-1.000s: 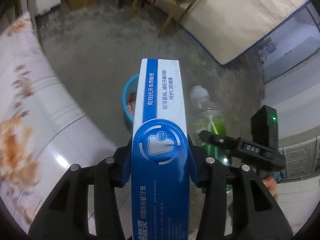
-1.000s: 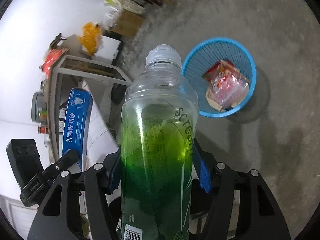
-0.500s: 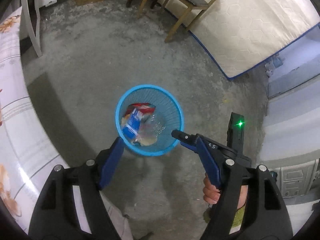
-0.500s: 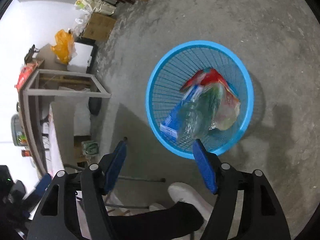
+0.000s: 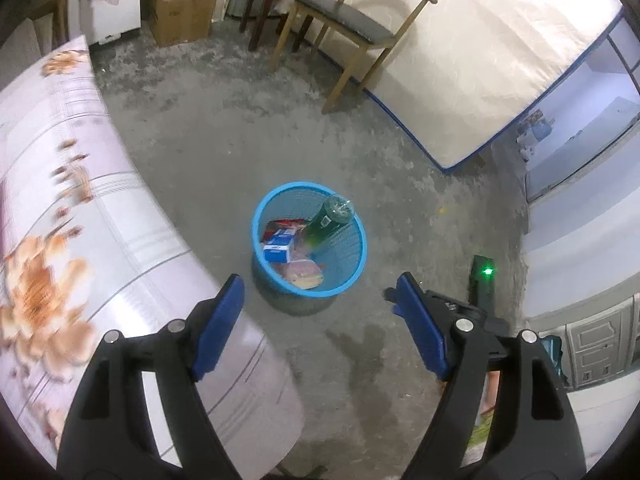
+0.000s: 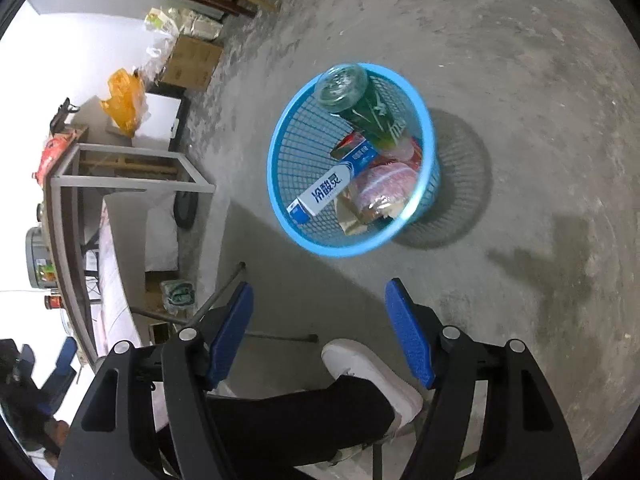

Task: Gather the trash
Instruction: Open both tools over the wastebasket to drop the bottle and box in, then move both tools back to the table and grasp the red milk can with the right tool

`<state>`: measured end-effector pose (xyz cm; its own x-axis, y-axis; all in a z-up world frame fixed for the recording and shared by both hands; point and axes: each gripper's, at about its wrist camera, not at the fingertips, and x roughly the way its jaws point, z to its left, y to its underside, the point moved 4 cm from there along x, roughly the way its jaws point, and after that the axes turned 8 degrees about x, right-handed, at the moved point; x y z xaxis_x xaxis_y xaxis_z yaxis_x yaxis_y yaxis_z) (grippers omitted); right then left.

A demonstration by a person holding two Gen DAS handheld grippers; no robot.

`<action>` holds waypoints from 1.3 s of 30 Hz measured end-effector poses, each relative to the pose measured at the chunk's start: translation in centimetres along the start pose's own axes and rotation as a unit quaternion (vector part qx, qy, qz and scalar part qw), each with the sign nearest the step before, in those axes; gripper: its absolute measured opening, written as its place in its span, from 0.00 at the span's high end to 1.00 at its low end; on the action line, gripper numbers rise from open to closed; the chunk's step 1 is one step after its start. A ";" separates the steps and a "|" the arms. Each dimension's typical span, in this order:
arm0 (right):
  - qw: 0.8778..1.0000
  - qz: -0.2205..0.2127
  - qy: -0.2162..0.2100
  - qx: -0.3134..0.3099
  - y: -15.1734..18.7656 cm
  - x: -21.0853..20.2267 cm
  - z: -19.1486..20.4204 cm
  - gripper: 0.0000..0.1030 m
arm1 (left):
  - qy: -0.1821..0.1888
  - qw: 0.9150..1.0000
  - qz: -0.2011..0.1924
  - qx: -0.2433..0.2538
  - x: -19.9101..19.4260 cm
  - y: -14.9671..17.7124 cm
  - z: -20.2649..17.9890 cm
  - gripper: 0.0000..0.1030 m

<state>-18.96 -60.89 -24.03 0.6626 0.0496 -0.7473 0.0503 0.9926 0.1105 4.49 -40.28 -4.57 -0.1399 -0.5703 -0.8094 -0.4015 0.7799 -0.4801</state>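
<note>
Both my grippers hang above the blue basket, the left gripper opening with nothing between its jaws and the right gripper spread and empty, since the trash now sits inside. The green bottle leans on the rim, base up and neck down. The toothpaste box lies slanted across the other rubbish.

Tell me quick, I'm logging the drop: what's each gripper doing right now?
Left gripper: jaws opening, nothing between them.
Right gripper: open, holding nothing.
</note>
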 end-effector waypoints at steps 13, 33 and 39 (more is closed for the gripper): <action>0.988 -0.004 -0.067 -0.137 6.0 -3.9 11.8 0.29 | -0.095 0.988 -0.106 -0.055 -12.9 9.6 8.8 0.27; 0.550 0.060 -0.004 -0.833 42.1 8.5 42.1 0.15 | -0.223 0.945 -0.138 -0.198 -21.6 22.3 20.3 0.27; 0.390 0.054 0.085 -0.915 46.9 14.2 41.5 0.15 | -0.233 0.932 -0.148 -0.236 -24.1 25.1 22.4 0.27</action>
<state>23.80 -18.20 -2.22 0.5210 -0.0453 -0.8523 -0.6912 -0.6083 -0.3902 18.07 -1.18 -4.74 0.4047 -0.4829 -0.7766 -0.7284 0.3433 -0.5930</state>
